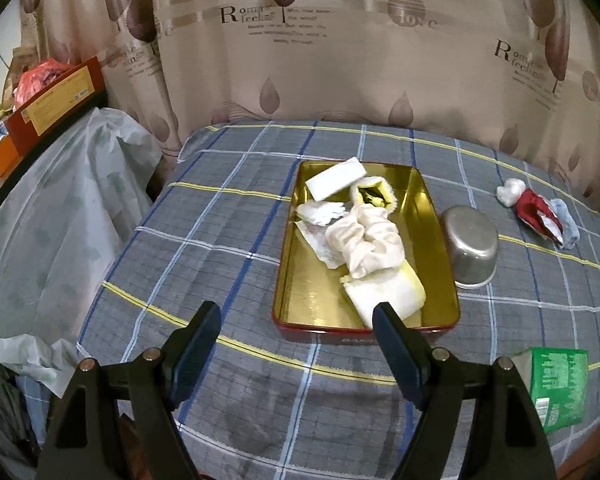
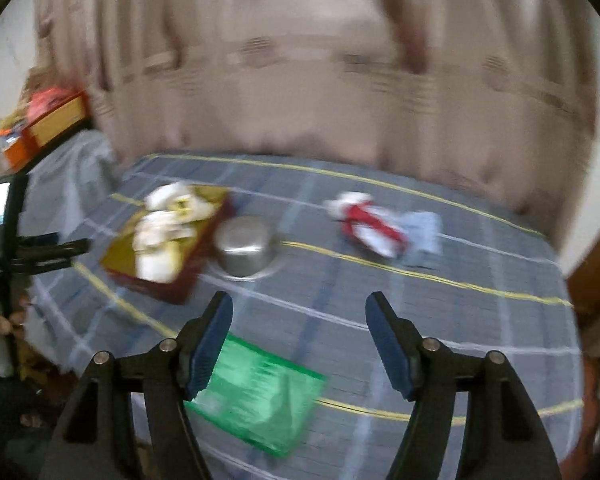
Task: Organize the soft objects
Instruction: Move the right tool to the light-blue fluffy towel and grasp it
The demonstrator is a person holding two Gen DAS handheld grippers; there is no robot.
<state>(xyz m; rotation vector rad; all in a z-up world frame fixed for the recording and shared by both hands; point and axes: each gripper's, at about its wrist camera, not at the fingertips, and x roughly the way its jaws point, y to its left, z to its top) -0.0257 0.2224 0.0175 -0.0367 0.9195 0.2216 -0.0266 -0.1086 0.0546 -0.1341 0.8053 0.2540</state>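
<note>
Gold rectangular tin tray (image 1: pixel 440 236): holds cream cloths (image 1: pixel 370 240). Steel bowl (image 1: pixel 470 246) inverted just right of it; red-white fabric (image 1: pixel 534 210) farther right. Left gripper (image 1: pixel 298 320), right gripper (image 2: pixel 299 312): fingers wide, empty.

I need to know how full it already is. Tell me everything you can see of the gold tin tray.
The gold tin tray is a shallow rectangular tin, shiny gold inside with a dark red outer wall. It lies flat on the plaid cloth, open, beside an upturned metal bowl. Pale soft items fill its middle and far end; the near left floor is bare.
</note>
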